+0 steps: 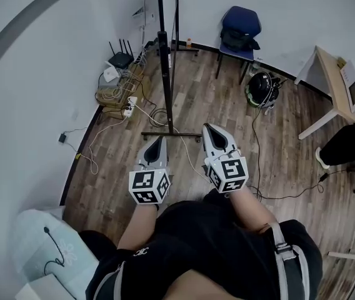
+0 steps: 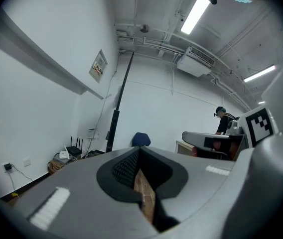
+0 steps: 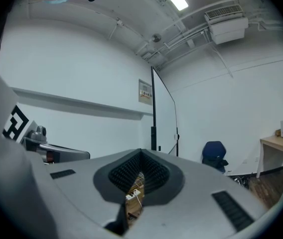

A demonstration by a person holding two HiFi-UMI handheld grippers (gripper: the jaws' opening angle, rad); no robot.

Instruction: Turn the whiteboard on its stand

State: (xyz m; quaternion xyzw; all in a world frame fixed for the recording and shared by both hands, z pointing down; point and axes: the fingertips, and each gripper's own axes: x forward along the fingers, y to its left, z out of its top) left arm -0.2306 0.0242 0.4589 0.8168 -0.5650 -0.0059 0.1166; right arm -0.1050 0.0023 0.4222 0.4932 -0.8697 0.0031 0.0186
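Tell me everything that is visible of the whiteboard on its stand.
The whiteboard is a tall white panel in a thin dark frame, seen nearly edge-on. It stands upright on a dark post that rises from a flat foot bar on the wooden floor, close to the wall. A white cable crosses the foot.

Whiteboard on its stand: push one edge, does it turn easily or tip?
Whiteboard looks tall and thin, so probably light but flexing under an edge push. Its stand foot is one narrow bar, so a high push may rock it. White cable lies by that foot and could snag.
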